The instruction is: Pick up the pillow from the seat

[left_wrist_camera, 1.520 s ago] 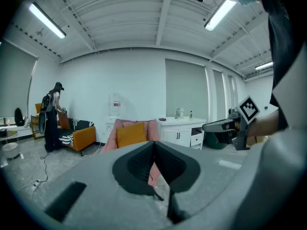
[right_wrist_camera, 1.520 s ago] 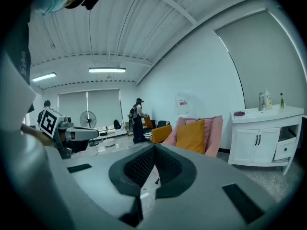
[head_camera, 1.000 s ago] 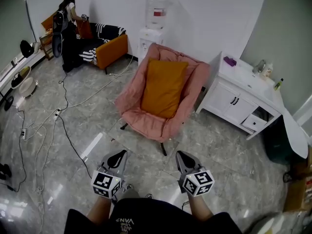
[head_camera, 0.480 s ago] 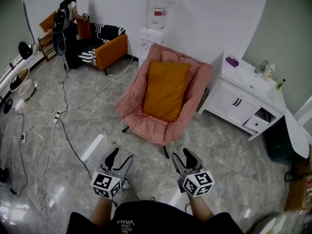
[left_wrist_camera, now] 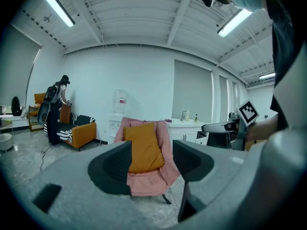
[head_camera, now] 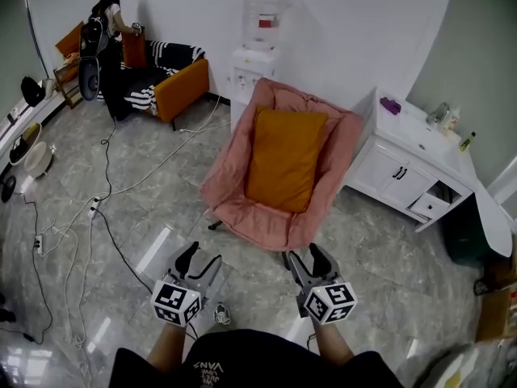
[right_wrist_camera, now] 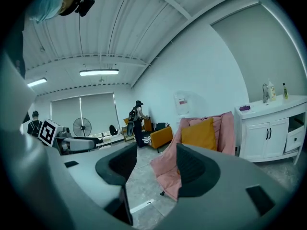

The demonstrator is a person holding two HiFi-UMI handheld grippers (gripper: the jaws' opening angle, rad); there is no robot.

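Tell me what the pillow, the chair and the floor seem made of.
Pillow: probably matte woven fabric; soft, no shine.
Chair: padded pink cloth, wrinkled and puffy.
Floor: likely glossy marble-pattern tile; grey veins, joint lines, light reflections.

**Black top, grey grippers, marker cubes**

From my end I see a black top (head_camera: 242, 362) with white lettering on the chest, its sleeves ending above the forearms. The left hand-held gripper (head_camera: 199, 259) and the right hand-held gripper (head_camera: 308, 257) match. Each has a moulded grey shell, black ribbed pads (left_wrist_camera: 111, 166) lining the jaws, and a white cube (head_camera: 176, 301) with black square markers at the rear. The right one's jaws have just been opening, with nothing between them.
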